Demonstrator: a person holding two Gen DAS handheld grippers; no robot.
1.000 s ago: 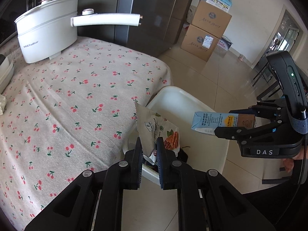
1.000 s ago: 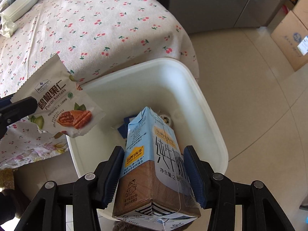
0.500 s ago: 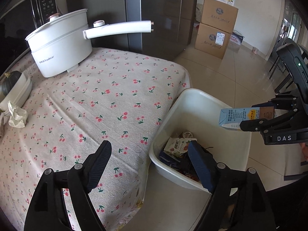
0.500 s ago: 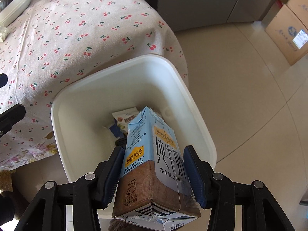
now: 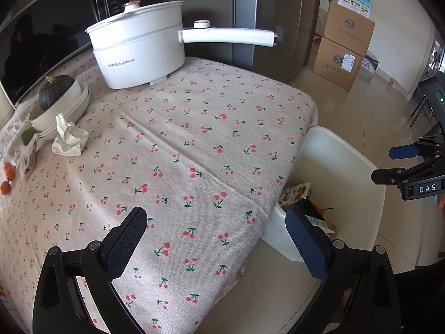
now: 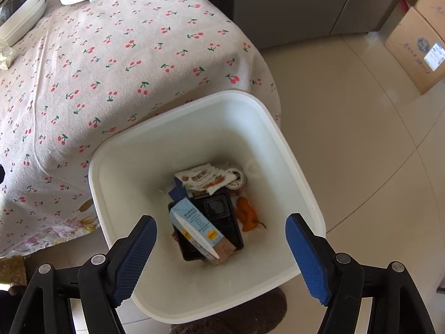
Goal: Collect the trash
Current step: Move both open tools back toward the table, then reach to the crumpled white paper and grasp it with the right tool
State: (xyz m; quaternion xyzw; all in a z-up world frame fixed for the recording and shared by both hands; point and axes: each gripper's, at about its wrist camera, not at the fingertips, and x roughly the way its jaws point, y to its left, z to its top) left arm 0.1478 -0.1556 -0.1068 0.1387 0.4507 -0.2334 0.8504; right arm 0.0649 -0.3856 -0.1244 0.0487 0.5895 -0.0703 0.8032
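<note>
A white bin (image 6: 119, 192) stands on the floor beside the table; it also shows in the left wrist view (image 5: 358, 183). Inside lie a blue milk carton (image 6: 198, 229), a black tray (image 6: 222, 214), a pecan snack bag (image 6: 203, 178), a can and orange peel. My right gripper (image 6: 221, 253) is open and empty above the bin; it also shows at the right edge of the left wrist view (image 5: 389, 164). My left gripper (image 5: 215, 239) is open and empty over the table's near corner. A crumpled tissue (image 5: 69, 139) lies on the cherry tablecloth (image 5: 180, 150).
A white pot with a long handle (image 5: 139, 53) stands at the table's back. Stacked bowls holding a dark squash (image 5: 55, 94) sit at the left, with small orange fruits (image 5: 7, 176) nearby. Cardboard boxes (image 5: 345, 47) stand on the floor by the fridge.
My left gripper opened and dropped the pecan bag into the bin, then swung back over the table. My right gripper opened and the milk carton fell into the bin.
</note>
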